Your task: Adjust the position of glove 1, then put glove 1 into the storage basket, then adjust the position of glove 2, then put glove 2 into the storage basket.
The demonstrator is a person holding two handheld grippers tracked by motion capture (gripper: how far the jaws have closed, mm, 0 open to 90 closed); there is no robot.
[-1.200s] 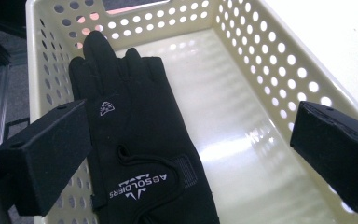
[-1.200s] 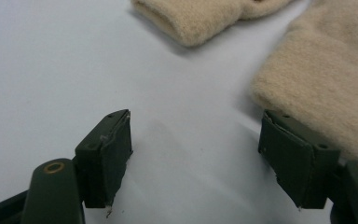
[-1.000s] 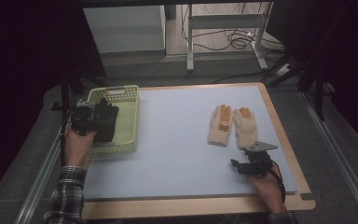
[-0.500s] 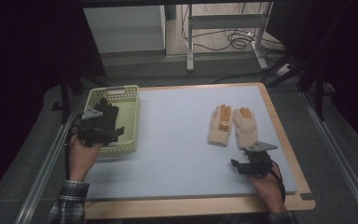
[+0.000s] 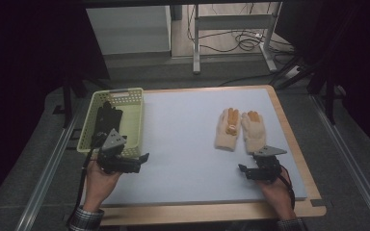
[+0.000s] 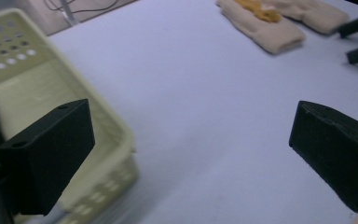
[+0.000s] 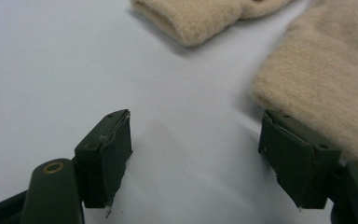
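A yellow basket (image 5: 130, 120) with a dark item inside sits at the table's left, the left gripper (image 5: 142, 159) beside it with jaws spread and empty, then two beige gloves (image 5: 241, 130) lying side by side, the right gripper (image 5: 243, 169) spread just below them.

Dim room with dark surroundings; the table (image 5: 183, 144) is evenly lit from above, with soft short shadows. Left gripper view shows motion blur on the basket (image 6: 37, 93); near jaws are soft-focused.
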